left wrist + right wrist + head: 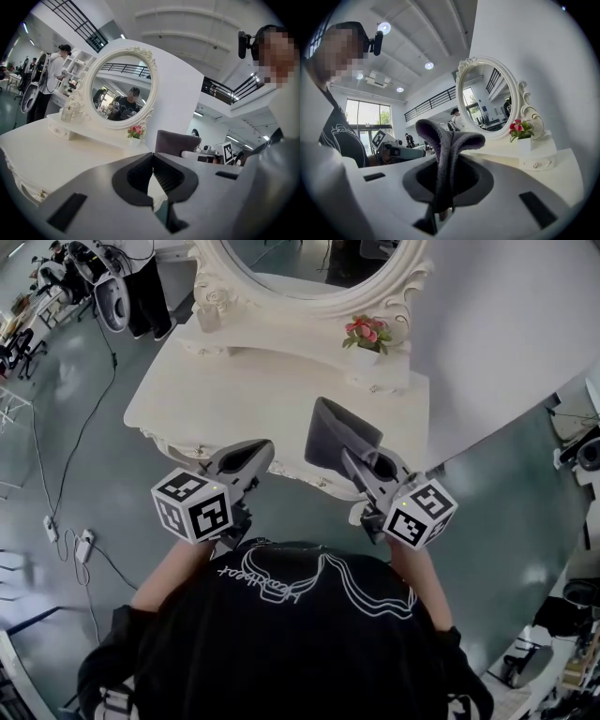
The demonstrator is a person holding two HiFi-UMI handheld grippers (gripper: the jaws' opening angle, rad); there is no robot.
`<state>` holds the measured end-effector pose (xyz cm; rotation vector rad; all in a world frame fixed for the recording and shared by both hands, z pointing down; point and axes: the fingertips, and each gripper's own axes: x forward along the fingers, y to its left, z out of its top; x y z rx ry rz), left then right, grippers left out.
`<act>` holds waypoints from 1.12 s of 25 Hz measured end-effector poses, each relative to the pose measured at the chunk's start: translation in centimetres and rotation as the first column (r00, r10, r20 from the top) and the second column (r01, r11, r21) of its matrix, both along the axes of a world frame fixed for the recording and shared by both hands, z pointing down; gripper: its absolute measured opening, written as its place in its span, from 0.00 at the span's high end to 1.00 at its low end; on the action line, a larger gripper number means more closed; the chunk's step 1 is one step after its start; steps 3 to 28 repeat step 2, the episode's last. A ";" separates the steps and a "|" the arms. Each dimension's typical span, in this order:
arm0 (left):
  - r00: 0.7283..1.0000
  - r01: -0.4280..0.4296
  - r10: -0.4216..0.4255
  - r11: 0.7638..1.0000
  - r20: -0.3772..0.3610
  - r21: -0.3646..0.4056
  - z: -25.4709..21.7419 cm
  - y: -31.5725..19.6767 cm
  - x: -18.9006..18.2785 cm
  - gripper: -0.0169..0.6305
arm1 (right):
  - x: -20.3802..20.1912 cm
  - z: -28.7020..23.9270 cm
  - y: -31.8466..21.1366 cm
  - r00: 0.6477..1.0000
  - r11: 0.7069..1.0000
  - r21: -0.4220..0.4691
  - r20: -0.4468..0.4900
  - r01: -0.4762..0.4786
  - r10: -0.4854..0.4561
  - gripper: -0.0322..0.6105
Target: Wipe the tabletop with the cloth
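Note:
The white tabletop [262, 395] of a vanity lies ahead of me, also seen in the left gripper view as the tabletop [42, 152]. A folded grey cloth [336, 435] stands up from my right gripper [351, 459], which is shut on it over the table's front right edge. In the right gripper view the cloth [449, 143] rises doubled over between the jaws of the right gripper [446, 176]. My left gripper [259, 454] is at the front edge, left of the cloth, apart from it. The left gripper [153, 161] has its jaws shut with nothing between them.
An oval mirror [309, 273] in an ornate white frame stands at the back of the table. A small pot of pink flowers [367, 334] and a glass bottle [208, 315] sit on the raised shelf. Cables and power strips [66, 532] lie on the floor left.

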<state>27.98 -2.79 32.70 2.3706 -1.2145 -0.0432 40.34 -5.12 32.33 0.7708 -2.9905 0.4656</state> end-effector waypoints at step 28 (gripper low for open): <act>1.000 0.001 -0.001 1.000 0.000 0.001 0.1 0.0 0.0 0.97 | 0.0 0.1 0.0 1.000 1.000 -0.001 0.000 0.003 -0.003 0.88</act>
